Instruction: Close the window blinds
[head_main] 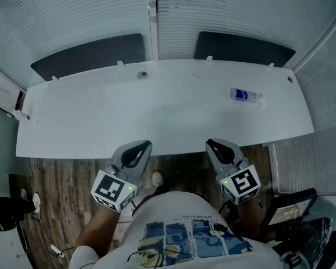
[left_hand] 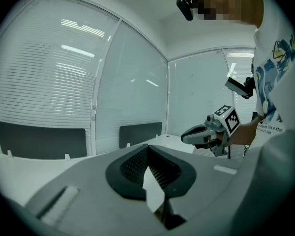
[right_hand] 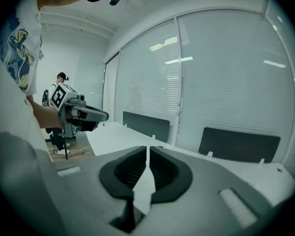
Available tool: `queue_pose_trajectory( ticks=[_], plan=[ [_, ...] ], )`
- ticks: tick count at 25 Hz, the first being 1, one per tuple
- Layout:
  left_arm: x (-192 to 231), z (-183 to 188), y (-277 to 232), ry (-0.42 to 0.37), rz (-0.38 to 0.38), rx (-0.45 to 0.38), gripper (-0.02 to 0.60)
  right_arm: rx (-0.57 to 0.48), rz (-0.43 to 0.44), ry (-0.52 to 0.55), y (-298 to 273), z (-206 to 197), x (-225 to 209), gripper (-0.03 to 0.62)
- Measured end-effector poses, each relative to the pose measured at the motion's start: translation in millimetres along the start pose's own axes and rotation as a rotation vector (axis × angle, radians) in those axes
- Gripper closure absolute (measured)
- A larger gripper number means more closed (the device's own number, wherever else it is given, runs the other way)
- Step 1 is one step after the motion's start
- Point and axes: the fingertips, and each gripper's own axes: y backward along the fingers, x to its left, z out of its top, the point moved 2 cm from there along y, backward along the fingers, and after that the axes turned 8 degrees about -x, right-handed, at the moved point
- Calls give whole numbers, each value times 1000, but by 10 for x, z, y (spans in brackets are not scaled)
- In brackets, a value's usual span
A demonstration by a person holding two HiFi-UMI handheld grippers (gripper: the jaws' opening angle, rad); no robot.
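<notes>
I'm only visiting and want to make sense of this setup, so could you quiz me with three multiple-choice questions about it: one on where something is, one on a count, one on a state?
1. Where on the desk does the small bottle lie?
A near its left end; B toward its right end; C at its middle.
2. How many dark panels stand at the desk's far edge?
A one; B two; C four.
3. How do the left gripper's jaws stand?
A wide open; B clamped on a cord; C closed, empty.

Answers: B, the head view shows it right of the middle. B, one at left, another at right. C, the jaws meet with nothing between them.
</notes>
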Motion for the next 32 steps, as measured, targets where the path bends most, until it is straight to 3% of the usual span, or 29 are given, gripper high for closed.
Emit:
queue_pose_trajectory(
  ticks=[13,26,32],
  plan=[
    [-991,-82,118,-19,61,-15,577,-33,69,4,893,-312,87,577],
    [-1475,-197,248,-15,79,-6,577,-45,89,51,1300,-471,152,580],
    [-1648,-293,149,-17,47,2,577,-45,65,13,1472,-578,129,582]
  ],
)
